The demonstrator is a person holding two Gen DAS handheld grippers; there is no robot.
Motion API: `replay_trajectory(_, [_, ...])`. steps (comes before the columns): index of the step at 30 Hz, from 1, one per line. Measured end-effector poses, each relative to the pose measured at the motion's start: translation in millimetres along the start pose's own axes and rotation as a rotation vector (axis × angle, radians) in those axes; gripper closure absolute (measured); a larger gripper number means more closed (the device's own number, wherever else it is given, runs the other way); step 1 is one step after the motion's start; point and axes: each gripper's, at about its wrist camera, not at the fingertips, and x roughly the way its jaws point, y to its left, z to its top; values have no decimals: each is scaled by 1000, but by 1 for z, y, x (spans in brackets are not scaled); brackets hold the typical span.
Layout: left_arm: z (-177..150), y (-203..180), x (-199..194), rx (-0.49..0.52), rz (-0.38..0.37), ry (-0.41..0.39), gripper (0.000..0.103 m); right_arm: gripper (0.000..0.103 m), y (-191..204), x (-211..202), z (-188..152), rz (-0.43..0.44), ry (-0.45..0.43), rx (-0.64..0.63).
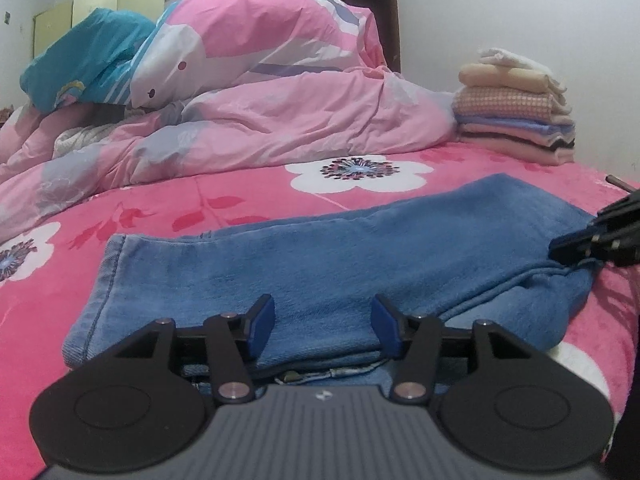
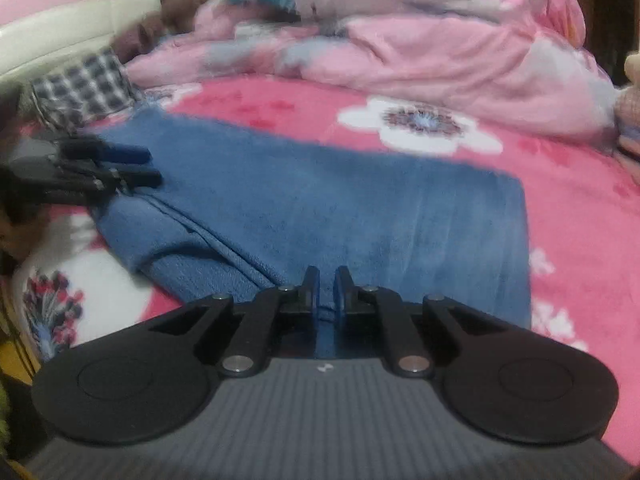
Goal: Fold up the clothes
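No writing can be read anywhere; the only mark is a small pale emblem on the ribbed grey housing behind each claw. The blue jeans [image 1: 360,264] lie folded into a long band across the pink floral blanket [image 1: 248,196], their soft, faded denim showing a stitched hem at one end and a raised seam running toward the other. The left gripper [image 1: 323,326] sits low over the near edge of the jeans with its 2 blue-padded fingers spread apart, the cloth below and between them but not pinched. The right gripper [image 2: 327,292] has its 2 blue pads drawn nearly together with only a thin slit left; a strip of blue shows in that slit, but the blurred view does not let me tell whether it is pinching the fabric. Both claws are built of flat black linkage arms with silver rivets and round black discs. Behind the jeans a rumpled pink quilt [image 1: 260,120] with pale patches is heaped beside a teal pillow [image 1: 88,60], and a stack of folded clothes [image 1: 516,116], checked, striped and cream, stands near the wall. A checked cloth [image 2: 84,88] lies beyond the far end of the jeans.
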Motion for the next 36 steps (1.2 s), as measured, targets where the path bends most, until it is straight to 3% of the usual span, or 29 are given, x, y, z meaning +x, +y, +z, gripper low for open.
replay_trajectory(3, [0, 0, 0, -3, -2, -2, 47, 94, 10, -8, 18, -47, 14, 6])
replay_trajectory(5, [0, 0, 1, -4, -3, -2, 46, 94, 26, -15, 25, -24, -18, -43])
replay_trajectory(10, [1, 3, 0, -15, -22, -6, 43, 94, 54, -15, 24, 24, 14, -68])
replay_trajectory(17, [-1, 0, 0, -7, -14, -10, 42, 94, 55, 4, 21, 69, 72, 101])
replay_trajectory(24, [-2, 1, 0, -10, -18, -18, 42, 98, 68, 17, 30, -42, 283, -50])
replay_trajectory(26, [-3, 1, 0, -10, -18, -22, 42, 98, 73, 14, 33, -61, 281, -73])
replay_trajectory(30, [-3, 1, 0, -12, -20, -23, 42, 98, 81, 19, 43, -34, 178, -54])
replay_trajectory(33, [-3, 2, -1, -10, -23, -22, 42, 98, 86, 35, 27, -52, 239, -117])
replay_trajectory(36, [-4, 3, -1, -14, -25, -26, 42, 99, 85, 23, 30, -99, 317, -151])
